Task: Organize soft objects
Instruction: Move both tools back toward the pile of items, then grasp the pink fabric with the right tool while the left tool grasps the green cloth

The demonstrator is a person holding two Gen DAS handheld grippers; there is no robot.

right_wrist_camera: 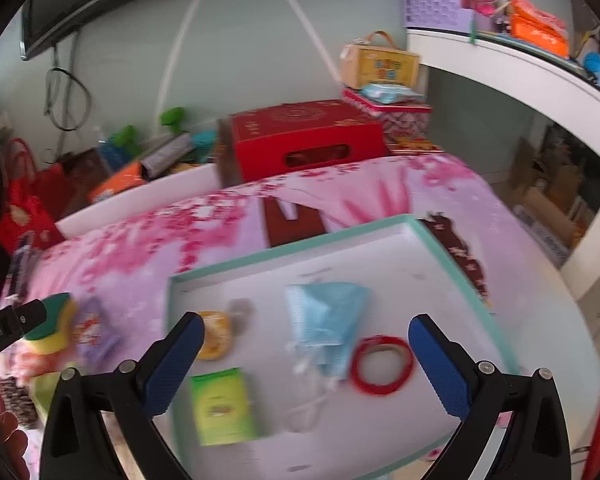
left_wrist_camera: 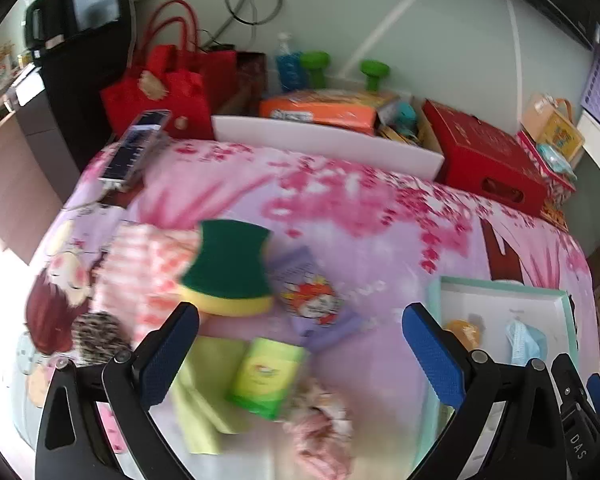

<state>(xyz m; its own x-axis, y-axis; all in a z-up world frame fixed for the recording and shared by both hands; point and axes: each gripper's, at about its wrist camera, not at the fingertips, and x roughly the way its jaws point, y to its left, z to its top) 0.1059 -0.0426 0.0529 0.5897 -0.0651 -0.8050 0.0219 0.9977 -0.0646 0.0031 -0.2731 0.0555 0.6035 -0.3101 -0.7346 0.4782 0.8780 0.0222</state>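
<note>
Inspector: Claws first. Left gripper (left_wrist_camera: 300, 312) spread wide, pads bare, nothing held. Right gripper (right_wrist_camera: 307, 320) likewise wide apart and empty.

Handler: Agreed. Location of the soft goods?

Inspector: Split in two lots. Loose on the pink floral bedsheet (left_wrist_camera: 340, 208), ahead of the left claw: green-topped yellow scouring sponge (left_wrist_camera: 226, 268), purple cartoon-printed tissue pack (left_wrist_camera: 312, 292) just beside it, green tissue pack (left_wrist_camera: 266, 374) lying partly over a yellow-green cloth (left_wrist_camera: 204, 400), pink frilly fabric (left_wrist_camera: 320, 428) nearest the lens. Already inside the white shallow tray with the teal rim (right_wrist_camera: 292, 246), under the right claw: pale blue face mask (right_wrist_camera: 326, 320), red ring (right_wrist_camera: 382, 364), flat green packet (right_wrist_camera: 222, 404), round orange piece (right_wrist_camera: 216, 334).

Handler: Step in hand, by that reading?

Inspector: Probably choosing the next loose piece for the tray. Recommend the green tissue pack: closest between the left pads, firm enough to pinch.

Handler: Method?

Inspector: Square the pads across the short sides. Come down without snagging the cloth beneath. Close gently; no crushing. Lift clear before crossing over the teal rim. Set down in a bare patch of the tray, away from the mask loops. Keep the right claw out of the path
</note>
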